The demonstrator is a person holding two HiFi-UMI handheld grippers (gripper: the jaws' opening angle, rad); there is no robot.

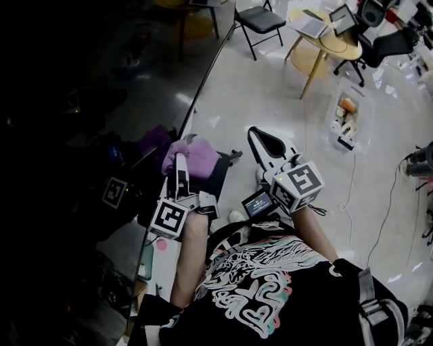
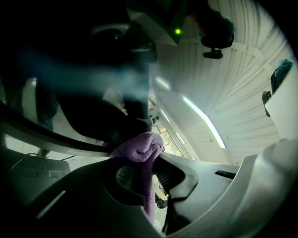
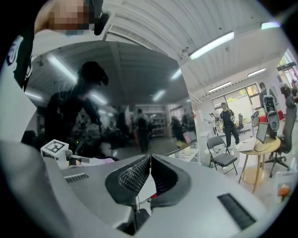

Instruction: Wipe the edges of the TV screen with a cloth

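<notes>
So our left gripper is clamped tight on the purple cloth, with a wad of it bulging out past the tips and the rest hanging down between the jaws. That wad is pushed right up against the edge of the TV screen, the big dark glossy panel filling the left side of the head view. The edge looks like the upper one and runs from near us off to the far side. Our right gripper sits to the right of the cloth, jaws pressed together with nothing between them, near the edge but not touching it as far as we can tell. Farther out on the right there's a folding chair and a round wooden table, well apart from all this. We'd say we're mid-wipe on this edge. The next move, as we see it, is sliding the cloth along the edge toward the far end, pressed on the rim without the jaw tips scraping the glass.
</notes>
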